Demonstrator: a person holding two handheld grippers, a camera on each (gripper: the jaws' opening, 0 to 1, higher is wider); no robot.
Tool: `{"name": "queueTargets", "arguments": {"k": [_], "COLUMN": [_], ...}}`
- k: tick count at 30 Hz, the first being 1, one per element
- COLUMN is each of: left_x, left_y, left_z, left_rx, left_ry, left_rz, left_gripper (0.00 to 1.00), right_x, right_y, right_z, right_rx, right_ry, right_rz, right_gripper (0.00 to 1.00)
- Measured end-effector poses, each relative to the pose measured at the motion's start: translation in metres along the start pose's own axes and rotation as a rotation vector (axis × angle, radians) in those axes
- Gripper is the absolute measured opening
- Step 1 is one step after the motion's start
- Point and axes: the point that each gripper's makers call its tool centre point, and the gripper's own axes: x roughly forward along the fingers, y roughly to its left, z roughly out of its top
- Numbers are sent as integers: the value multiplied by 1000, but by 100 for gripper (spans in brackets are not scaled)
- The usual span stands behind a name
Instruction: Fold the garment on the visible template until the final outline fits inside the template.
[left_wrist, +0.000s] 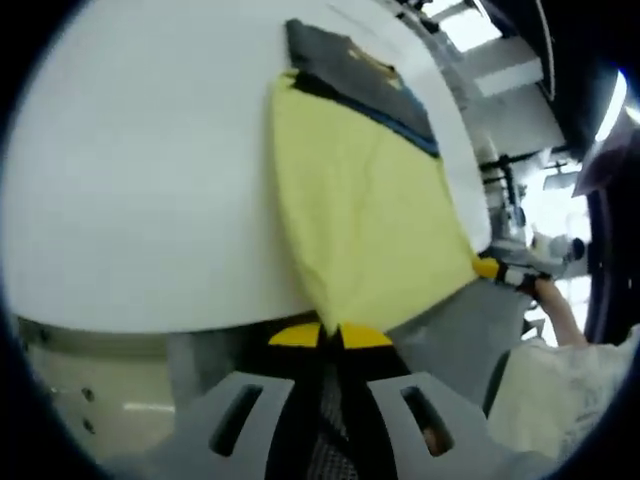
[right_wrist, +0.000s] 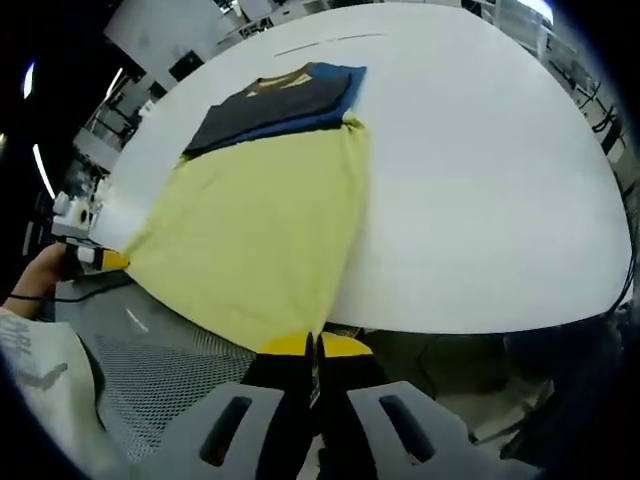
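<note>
I hold the garment (left_wrist: 360, 210) by its yellow hem, one corner in each gripper. My left gripper (left_wrist: 330, 335) is closed on the corner at 6 o'clock in the left gripper view; my right gripper (right_wrist: 312, 345) is closed on the other corner at 6 o'clock in the right gripper view. The yellow part hangs stretched from the tabotop edge, off the near side of the tabletop (left_wrist: 140, 180). The dark upper part with the collar lies flat on the tabletop at 12 o'clock. I cannot make out the template under the cloth.

Step in hand, as I judge it: the hem-to-collar fold. Next move calls for lifting both corners evenly, carrying them toward 12 o'clock, and laying the hem on the dark part without skewing.
</note>
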Motion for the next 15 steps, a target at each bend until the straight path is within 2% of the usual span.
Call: {"name": "queueTargets", "arguments": {"k": [7,15], "left_x": [-7,-20], "left_y": [-3,-11], "left_z": [2,-1], "left_rx": [15,44], "left_ry": [-4,-4], "left_rz": [-5,-6], "left_gripper": [1,1], "right_x": [-7,-19], "right_y": [4,12], "right_z": [5,2], "right_rx": [3,-15], "right_ry": [-11,-4], "right_rz": [8,28], "right_gripper": [2,2]}}
